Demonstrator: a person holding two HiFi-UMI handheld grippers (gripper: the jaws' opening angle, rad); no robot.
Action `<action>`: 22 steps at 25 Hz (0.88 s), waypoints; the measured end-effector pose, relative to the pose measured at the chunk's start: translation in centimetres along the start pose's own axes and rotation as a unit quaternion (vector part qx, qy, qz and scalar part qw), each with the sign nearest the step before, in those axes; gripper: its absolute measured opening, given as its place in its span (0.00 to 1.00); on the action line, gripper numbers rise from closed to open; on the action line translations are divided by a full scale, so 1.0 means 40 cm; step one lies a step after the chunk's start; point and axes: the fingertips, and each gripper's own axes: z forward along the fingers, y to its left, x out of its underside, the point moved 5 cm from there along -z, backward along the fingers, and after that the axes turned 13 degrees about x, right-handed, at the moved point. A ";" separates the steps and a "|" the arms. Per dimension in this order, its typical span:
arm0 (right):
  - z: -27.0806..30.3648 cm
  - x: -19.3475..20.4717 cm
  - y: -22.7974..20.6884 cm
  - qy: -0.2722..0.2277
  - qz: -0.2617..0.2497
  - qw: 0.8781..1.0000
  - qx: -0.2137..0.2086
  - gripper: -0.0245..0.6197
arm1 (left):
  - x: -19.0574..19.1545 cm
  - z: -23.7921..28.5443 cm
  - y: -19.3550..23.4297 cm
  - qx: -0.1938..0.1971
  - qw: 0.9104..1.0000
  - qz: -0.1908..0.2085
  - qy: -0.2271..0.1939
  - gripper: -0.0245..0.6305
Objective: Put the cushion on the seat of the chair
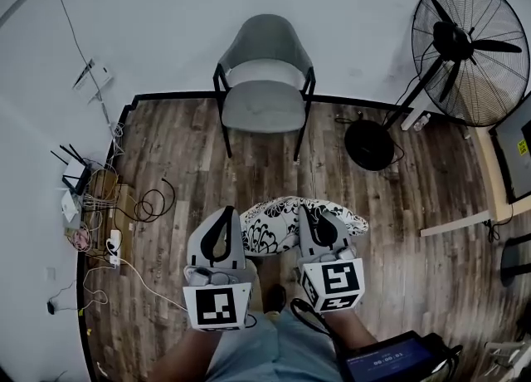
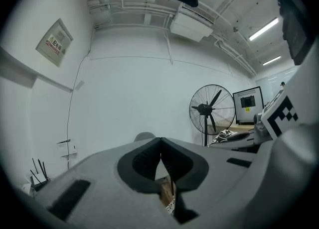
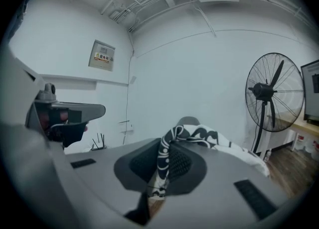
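The grey chair (image 1: 264, 81) stands against the far wall, its seat (image 1: 264, 108) bare. A black-and-white patterned cushion (image 1: 278, 224) hangs in front of me over the wood floor. My right gripper (image 1: 309, 213) is shut on its edge; in the right gripper view the fabric (image 3: 199, 138) is pinched between the jaws (image 3: 164, 149) and drapes off to the right. My left gripper (image 1: 226, 213) sits just left of the cushion, with its jaws (image 2: 160, 146) closed tip to tip and nothing between them. The chair's back (image 2: 145, 136) peeks over the left gripper.
A large black pedestal fan (image 1: 465, 40) stands right of the chair, its round base (image 1: 369, 144) on the floor. Cables, a router and a power strip (image 1: 91, 206) clutter the left wall. A desk edge (image 1: 498, 177) runs along the right, and a tablet (image 1: 390, 364) sits at my lower right.
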 end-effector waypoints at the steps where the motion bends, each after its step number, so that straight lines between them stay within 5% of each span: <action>1: 0.029 -0.001 0.001 0.003 0.000 1.000 0.001 0.06 | 0.005 0.023 0.023 0.000 1.000 -0.002 0.002 0.05; 22: 0.630 -0.225 0.042 -0.009 -0.002 0.999 0.047 0.06 | -0.066 0.503 0.482 0.059 0.998 -0.001 -0.007 0.05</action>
